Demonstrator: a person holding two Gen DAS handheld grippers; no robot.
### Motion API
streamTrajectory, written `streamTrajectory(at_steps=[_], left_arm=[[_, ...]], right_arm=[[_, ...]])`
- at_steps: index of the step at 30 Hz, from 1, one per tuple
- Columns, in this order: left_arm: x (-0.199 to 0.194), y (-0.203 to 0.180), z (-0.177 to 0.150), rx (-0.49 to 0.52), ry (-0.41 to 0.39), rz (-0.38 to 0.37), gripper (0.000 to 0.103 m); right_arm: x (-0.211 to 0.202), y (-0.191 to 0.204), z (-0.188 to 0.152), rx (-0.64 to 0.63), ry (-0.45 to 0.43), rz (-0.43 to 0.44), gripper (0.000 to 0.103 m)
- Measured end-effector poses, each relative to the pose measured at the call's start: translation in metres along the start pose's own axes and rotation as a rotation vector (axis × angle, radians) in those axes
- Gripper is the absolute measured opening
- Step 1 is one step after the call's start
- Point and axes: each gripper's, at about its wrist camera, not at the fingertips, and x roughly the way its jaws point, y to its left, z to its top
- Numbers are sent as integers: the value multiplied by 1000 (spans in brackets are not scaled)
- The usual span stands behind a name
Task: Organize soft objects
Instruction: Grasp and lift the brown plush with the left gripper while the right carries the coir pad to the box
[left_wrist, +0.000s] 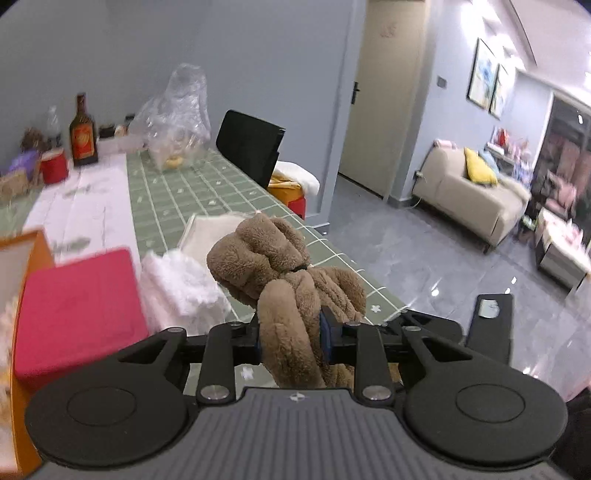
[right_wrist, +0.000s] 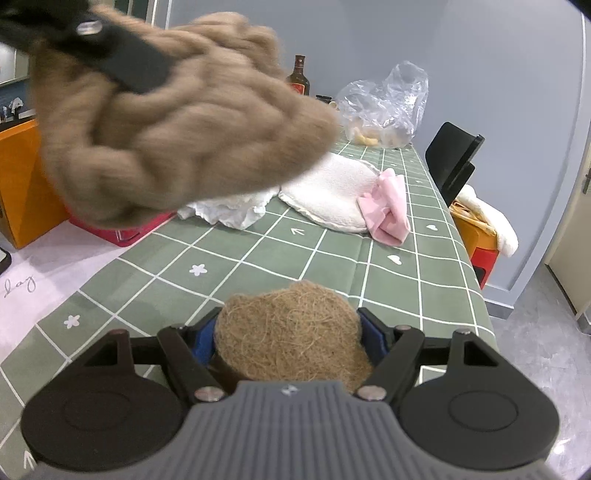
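My left gripper (left_wrist: 290, 338) is shut on a brown plush bundle (left_wrist: 269, 258) tied with a dark band, held above the green checked tablecloth (left_wrist: 173, 192). The same bundle (right_wrist: 177, 129) fills the upper left of the right wrist view, blurred, with part of the left gripper on it. My right gripper (right_wrist: 291, 338) is shut on a round pad of brown fibre (right_wrist: 295, 332) just above the tablecloth (right_wrist: 332, 258). On the table lie a white fluffy cloth (left_wrist: 177, 284), a white cushion (right_wrist: 332, 192) and a pink cloth (right_wrist: 388, 206).
An orange box (left_wrist: 22, 295) with a red lid (left_wrist: 81, 314) stands at the left. At the far end are a clear plastic bag (left_wrist: 177, 122), a brown bottle (left_wrist: 83, 133) and a red cup (left_wrist: 54, 166). A black chair (left_wrist: 251, 146) stands at the table's right side.
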Motion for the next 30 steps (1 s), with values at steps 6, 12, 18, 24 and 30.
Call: streamTrajectory(at_steps=[6,12,18,24,30], left_arm=[[-29,16,-24,31,-87,-8,31],[-67,36,-41,-50,-139,-6,31],[-92,51,-47,-69,-164,14,31],[-124,82,-59,-135,-206,48,31],[-170,109,-74,-195,-278,107,31]], right_arm=[[0,3,1,19,11,-29,74],[-7,0,8,94,8,-46,74],[-37,4,33,105,-79,-90,74],[-67,39,60,57,-199,-61,74],[-84,89,85,-27,-292,28,74]])
